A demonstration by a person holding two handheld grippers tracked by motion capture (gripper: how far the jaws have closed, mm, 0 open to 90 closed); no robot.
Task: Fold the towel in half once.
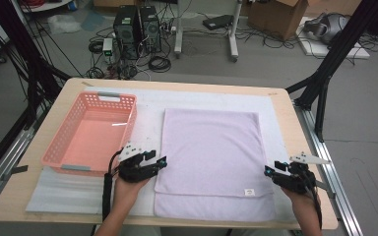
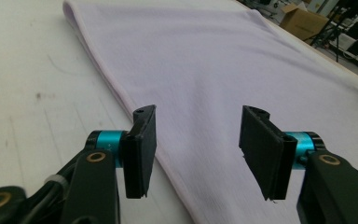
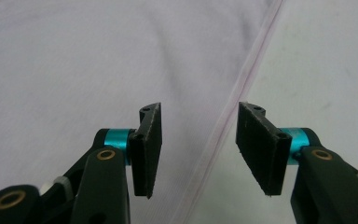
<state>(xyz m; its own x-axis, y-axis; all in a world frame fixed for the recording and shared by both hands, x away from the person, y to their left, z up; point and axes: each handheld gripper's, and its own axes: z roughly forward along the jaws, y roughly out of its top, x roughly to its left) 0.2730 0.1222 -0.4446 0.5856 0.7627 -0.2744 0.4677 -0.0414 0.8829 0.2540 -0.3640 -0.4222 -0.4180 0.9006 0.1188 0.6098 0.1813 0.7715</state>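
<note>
Grey floor behind the table [image 1: 29, 191] carries two black computer towers [image 1: 138, 32], loose cables [image 1: 160, 63], a cardboard box [image 1: 280, 17] and the white legs of a stand [image 1: 234, 34]; black frame struts [image 1: 334, 54] rise at either side. On the wooden table lies a white mat [image 1: 147, 105], and on the mat a lilac towel [image 1: 211, 147], spread flat, with its near strip showing as a second layer below a fold line and a small white label [image 1: 249, 192] near its near right corner. Left of the towel, apart from it, stands a pink basket [image 1: 59, 147] with perforated walls. A clear plastic sheet [image 1: 64, 189] lies left of the towel, at the basket's near side.

Left gripper [image 1: 163, 160] sits at the towel's left edge, just beside the basket's near right corner; in the left gripper view its jaws stand well apart with nothing between them, one pad [image 2: 140, 151] over the mat and the other [image 2: 263, 151] over the towel [image 2: 205, 60], the hem running below the gap. Right gripper [image 1: 267, 170] sits at the towel's right edge; in the right gripper view its jaws likewise stand apart and hold nothing, straddling the towel's [image 3: 74, 65] hem, with bare mat [image 3: 317, 60] beyond. Whether the pads touch the cloth cannot be told. Nothing lies between either gripper and the towel's edge.
</note>
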